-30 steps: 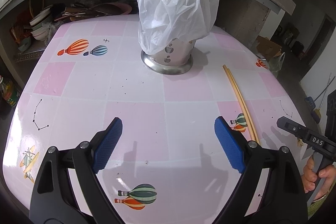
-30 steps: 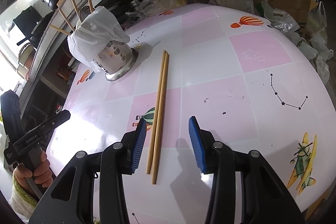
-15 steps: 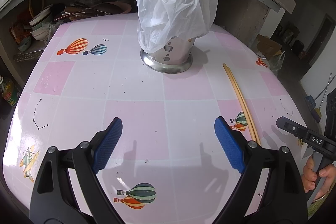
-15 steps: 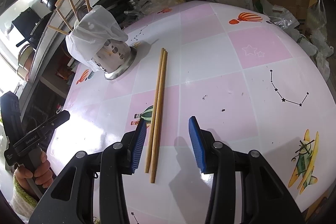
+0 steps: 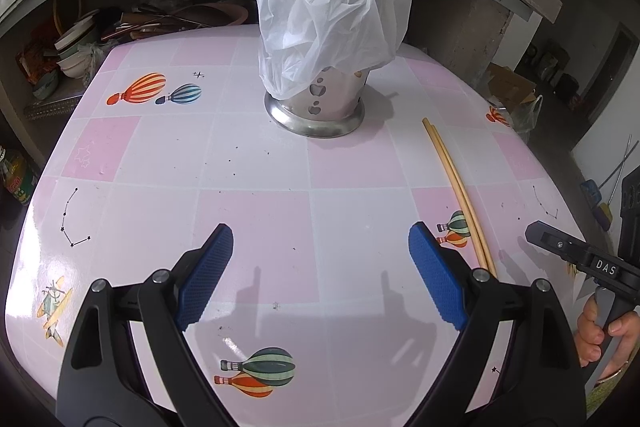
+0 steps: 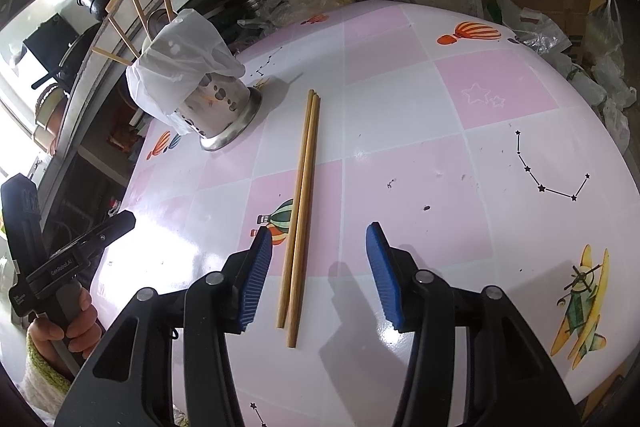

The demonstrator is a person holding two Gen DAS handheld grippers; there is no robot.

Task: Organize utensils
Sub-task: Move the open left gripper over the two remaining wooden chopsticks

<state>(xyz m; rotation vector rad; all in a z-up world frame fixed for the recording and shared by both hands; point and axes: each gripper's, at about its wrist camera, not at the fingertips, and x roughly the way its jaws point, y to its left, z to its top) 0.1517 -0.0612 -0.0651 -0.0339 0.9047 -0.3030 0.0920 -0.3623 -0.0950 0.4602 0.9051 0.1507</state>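
A pair of wooden chopsticks (image 6: 306, 167) lies side by side on the pink checked table (image 6: 460, 107). Their near ends rest between the blue pads of my right gripper (image 6: 318, 227), closer to the left pad. The pads do not touch them and the gripper is open. In the left wrist view the same chopsticks (image 5: 456, 187) lie right of my left gripper (image 5: 320, 227), which hangs wide open over bare table. At the table's far side stands a steel utensil holder (image 5: 316, 103) draped in a white plastic bag (image 5: 328, 27), with several chopsticks and spoons in it.
A shelf behind the table holds bowls and plates (image 5: 72, 55). Cardboard boxes and plastic bags (image 6: 580, 27) sit on the floor past the table's far right edge. A hand (image 5: 600, 331) holds the other gripper at the table's right edge.
The right gripper's jaws stand slightly wider than a second ago. The chopsticks, the holder and the left gripper have not moved.
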